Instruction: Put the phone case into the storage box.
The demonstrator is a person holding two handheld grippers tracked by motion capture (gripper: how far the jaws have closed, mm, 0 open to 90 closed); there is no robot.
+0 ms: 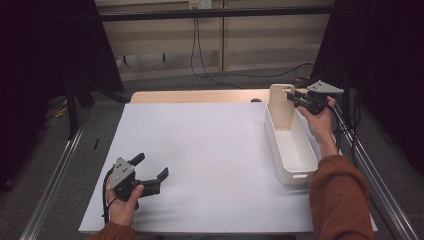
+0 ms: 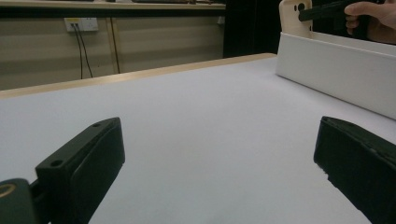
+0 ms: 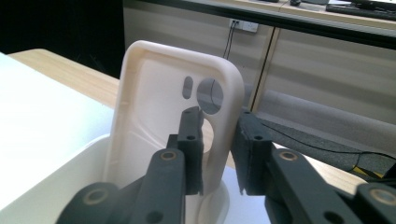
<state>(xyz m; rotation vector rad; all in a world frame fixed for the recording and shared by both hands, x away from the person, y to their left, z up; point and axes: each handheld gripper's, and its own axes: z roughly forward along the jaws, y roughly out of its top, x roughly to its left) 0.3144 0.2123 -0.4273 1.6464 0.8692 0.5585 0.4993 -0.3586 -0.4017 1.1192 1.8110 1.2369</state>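
Nearest the person, the left hand point(image 1: 122, 202) holds the left gripper point(image 1: 151, 175) low over the white sheet point(image 1: 200, 160) that covers the table point(image 1: 195, 96). Its 2 fingers point(image 2: 79, 170) are spread wide apart with nothing between them, pointing across the sheet toward the right side. In the left gripper view the bare sheet lies between the 2 black fingers, and the bin point(image 2: 336, 70) stands beyond.

Farther on, along the right edge of the sheet, sits the long white bin point(image 1: 292, 145), running away from the person. The right forearm, in a rust-coloured sleeve point(image 1: 337, 200), reaches up beside it.

At the far end of the bin, a cream phone case point(image 1: 281, 106) stands upright, its lower end down inside the bin and its top rising above the rim. The right gripper point(image 1: 298, 100), held in the right hand point(image 1: 320, 117), comes in from the right and is closed on the case's side edge near the top. In the right gripper view, 1 finger point(image 3: 191, 144) sits on the hollow inner face of the case point(image 3: 159, 121), just under the camera cut-outs, and the other presses its outer side.

Beyond the table, cables hang down a pale wall point(image 1: 210, 45).
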